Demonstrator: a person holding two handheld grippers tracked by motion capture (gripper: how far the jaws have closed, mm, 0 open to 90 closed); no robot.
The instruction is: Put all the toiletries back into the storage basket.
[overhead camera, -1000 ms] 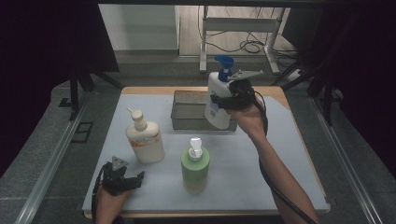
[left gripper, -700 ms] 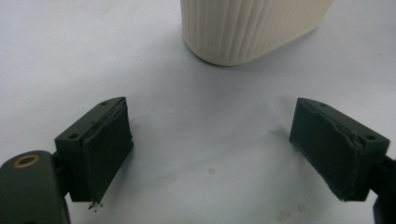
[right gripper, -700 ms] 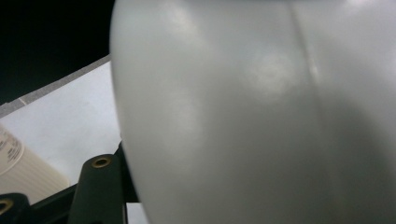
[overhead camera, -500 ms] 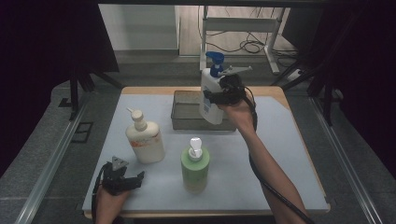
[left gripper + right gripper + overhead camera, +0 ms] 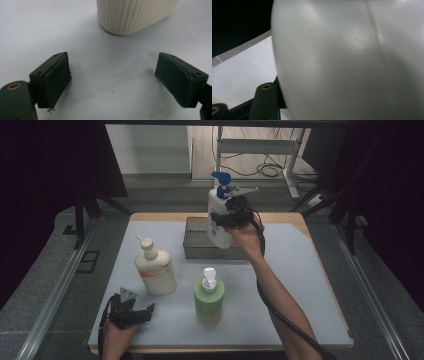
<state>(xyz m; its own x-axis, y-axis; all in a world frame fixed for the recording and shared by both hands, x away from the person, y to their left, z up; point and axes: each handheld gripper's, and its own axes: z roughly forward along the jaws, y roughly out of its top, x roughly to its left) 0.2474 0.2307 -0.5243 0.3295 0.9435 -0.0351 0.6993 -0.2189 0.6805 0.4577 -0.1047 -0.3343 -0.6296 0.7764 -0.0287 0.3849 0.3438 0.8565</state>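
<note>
Resting near your edge of the table (image 5: 300,320), your left gripper (image 5: 134,312) sits low on the white mat with its jaws spread wide and nothing between them. In the left gripper view, the two dark pads (image 5: 56,80) stand well apart over bare mat, and the ribbed base of the cream pump bottle (image 5: 132,15) rises just beyond them, not touching either pad. From above, that cream pump bottle (image 5: 155,270) stands upright just ahead of your left gripper, with an orange label on its front.

To its right, near the middle of the mat, the green pump bottle (image 5: 209,300) stands upright with a white pump head, apart from both grippers.

Farther out, your right forearm stretches across the mat to the right gripper (image 5: 226,217), which is clamped partway closed on the body of the white bottle with the blue pump (image 5: 218,220). You hold that bottle upright and lifted, at the near right corner of the grey wire basket (image 5: 195,245) that sits at the far side of the mat. In the right gripper view, the white bottle's smooth side (image 5: 349,62) presses close against the camera, with the mat's far edge showing at left.
</note>
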